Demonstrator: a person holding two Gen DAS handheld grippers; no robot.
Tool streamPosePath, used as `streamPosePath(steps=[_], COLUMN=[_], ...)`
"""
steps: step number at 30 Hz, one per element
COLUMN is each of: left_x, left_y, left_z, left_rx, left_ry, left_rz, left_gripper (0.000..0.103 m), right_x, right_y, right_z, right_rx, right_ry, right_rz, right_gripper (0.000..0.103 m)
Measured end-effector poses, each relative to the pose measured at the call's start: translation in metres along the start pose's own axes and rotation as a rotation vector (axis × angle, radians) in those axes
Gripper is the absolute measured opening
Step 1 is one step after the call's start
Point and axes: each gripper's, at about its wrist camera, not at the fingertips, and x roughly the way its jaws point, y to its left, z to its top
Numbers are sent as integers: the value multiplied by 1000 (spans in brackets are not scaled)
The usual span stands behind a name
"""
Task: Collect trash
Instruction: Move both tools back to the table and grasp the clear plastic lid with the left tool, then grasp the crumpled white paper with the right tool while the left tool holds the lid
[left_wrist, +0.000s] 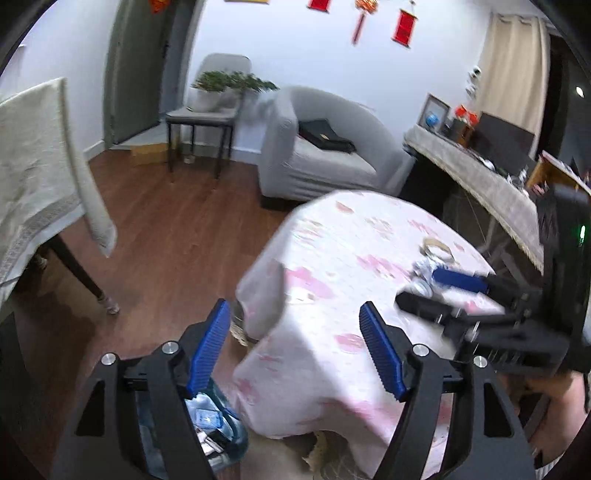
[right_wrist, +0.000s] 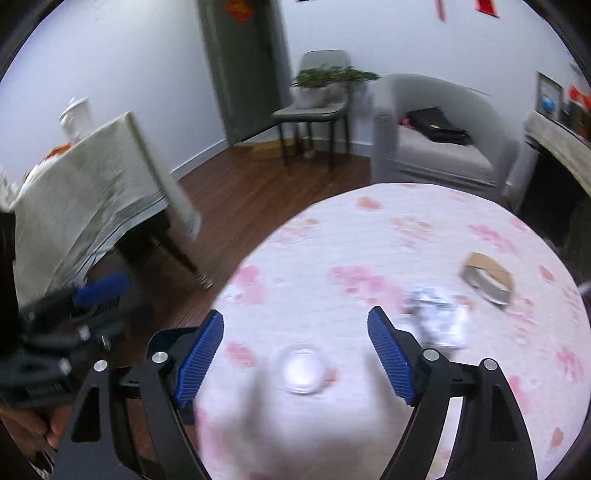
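A round table with a pink-flowered cloth (right_wrist: 369, 229) holds the trash. In the right wrist view a small clear round lid (right_wrist: 302, 369) lies just ahead, between the open fingers of my right gripper (right_wrist: 295, 325). A crumpled white wrapper (right_wrist: 437, 317) lies to its right, and a flattened cardboard piece (right_wrist: 487, 278) lies farther right. My left gripper (left_wrist: 293, 314) is open and empty over the table's left edge (left_wrist: 266, 280). Below it stands a clear blue container (left_wrist: 218, 428) with scraps inside. The right gripper (left_wrist: 436, 291) shows in the left wrist view, over the wrapper (left_wrist: 424, 267).
A second table with a beige cloth (left_wrist: 33, 177) stands to the left over wooden floor (left_wrist: 166, 221). A grey armchair (left_wrist: 325, 147), a chair with a plant (left_wrist: 218, 96) and a cluttered sideboard (left_wrist: 480, 173) stand behind.
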Motion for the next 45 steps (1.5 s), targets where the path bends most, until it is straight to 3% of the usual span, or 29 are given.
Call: streamPosePath(steps=[5, 16, 21, 27, 39, 45], left_x=[22, 79, 89, 93, 82, 74], left_y=[-33, -80, -91, -96, -89, -84], left_z=[-5, -20, -23, -22, -17, -14], left_rx=[83, 190, 219, 235, 195, 181], left_ry=[26, 135, 140, 131, 115, 104], left_rz=[-6, -46, -43, -5, -42, -52], left_gripper=[80, 80, 73, 42, 42, 42], right_x=[-12, -24, -21, -20, -2, 13], right_y=[-46, -122, -130, -134, -116, -121], right_z=[0, -11, -12, -14, -4, -5], right_rx=[81, 325, 330, 339, 311, 381], right_ry=[-25, -36, -27, -15, 0, 20], right_rz=[-57, -48, -49, -47, -29, 10], right_gripper=[86, 88, 88, 88, 88, 88])
